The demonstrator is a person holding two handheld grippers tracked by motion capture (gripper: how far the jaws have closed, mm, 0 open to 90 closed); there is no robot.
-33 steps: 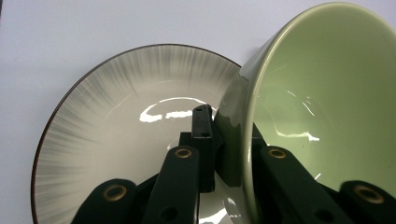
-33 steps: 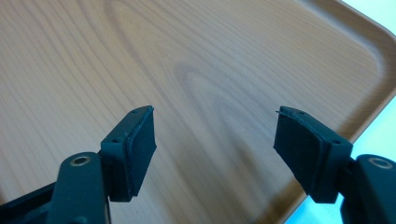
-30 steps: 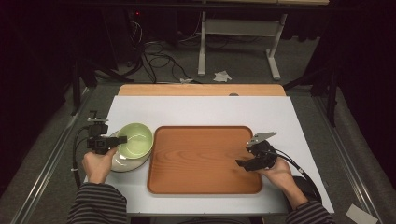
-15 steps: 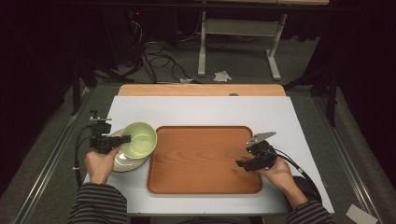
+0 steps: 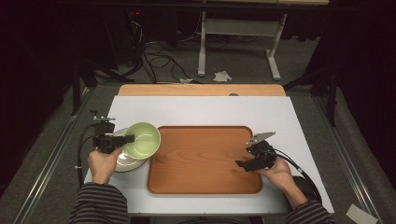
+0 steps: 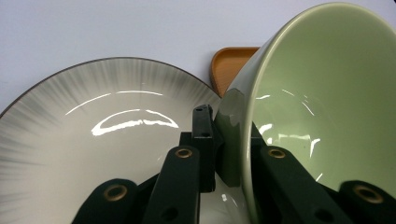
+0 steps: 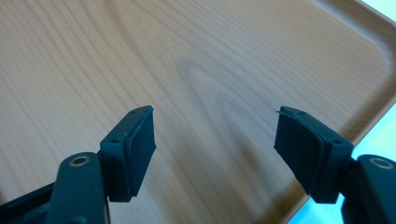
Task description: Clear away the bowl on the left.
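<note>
We have the left gripper clamped on the rim of the green bowl, 1 jaw outside the wall and 1 inside, as our left gripper view shows up close. The bowl is tilted, its opening turned toward the tray and its wall pinched between the 2 pads. Beneath and just behind it lies the white plate with its grey streaked rim, on the white table at the left, right beside the tray; in the left gripper view the plate gleams under the lamp, and a corner of the tray peeks out past the bowl. From the high view the bowl overlaps the plate's right part and reaches to the left edge of the wooden tray. Over on our right, the right gripper hangs over the tray's right part with its jaws spread wide and nothing between them; its own view looks down on bare wood grain near the tray's raised edge. Both hands come in from the bottom, sleeves striped.
</note>
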